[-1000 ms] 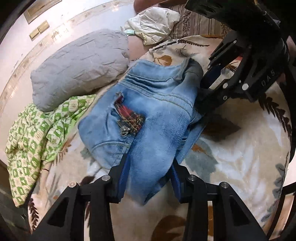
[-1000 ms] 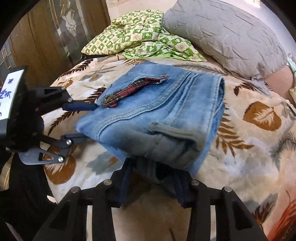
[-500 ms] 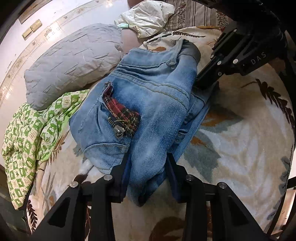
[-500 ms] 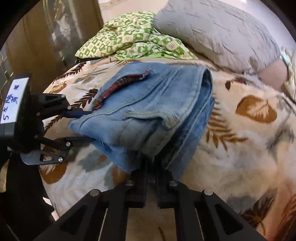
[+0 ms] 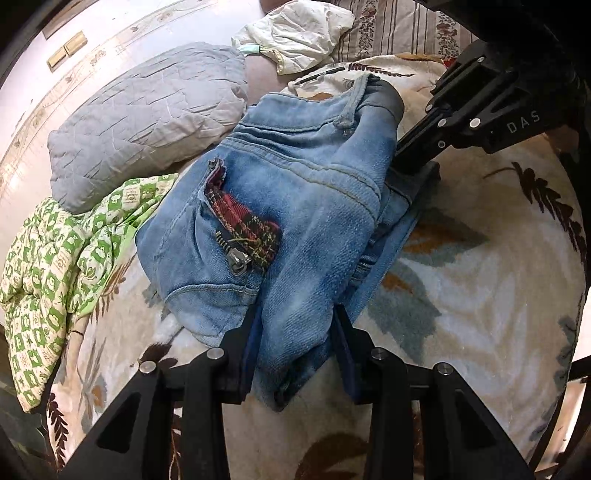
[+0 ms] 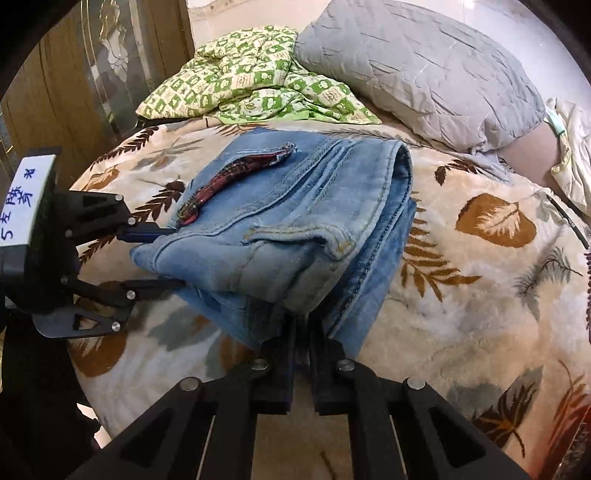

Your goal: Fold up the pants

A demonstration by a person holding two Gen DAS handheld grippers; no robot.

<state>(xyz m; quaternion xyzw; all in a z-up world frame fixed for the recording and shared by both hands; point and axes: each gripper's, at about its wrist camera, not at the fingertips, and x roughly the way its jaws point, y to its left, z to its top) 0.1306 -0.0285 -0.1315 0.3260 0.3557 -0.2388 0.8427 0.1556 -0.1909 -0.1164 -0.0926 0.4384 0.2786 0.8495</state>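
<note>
The folded light-blue jeans (image 5: 303,206) lie in a thick bundle on the leaf-patterned blanket (image 5: 480,288); a red plaid lining and a zipper show at a pocket. My left gripper (image 5: 295,350) has its fingers either side of the bundle's near corner and is shut on it. In the right wrist view the jeans (image 6: 295,229) fill the middle, and my right gripper (image 6: 301,350) is shut on the lower denim layers at the near edge. The left gripper also shows in the right wrist view (image 6: 159,258), astride the jeans' left corner. The right gripper also shows in the left wrist view (image 5: 413,158).
A grey quilted pillow (image 5: 147,114) and a green checked cloth (image 5: 55,258) lie beyond the jeans. A cream cloth (image 5: 295,33) sits at the bed's head. A wooden door (image 6: 74,92) stands past the bed's edge.
My right gripper closed from open onto the jeans' lower layers. The jeans bundle shifted slightly toward the pillow; my left gripper kept its hold.
</note>
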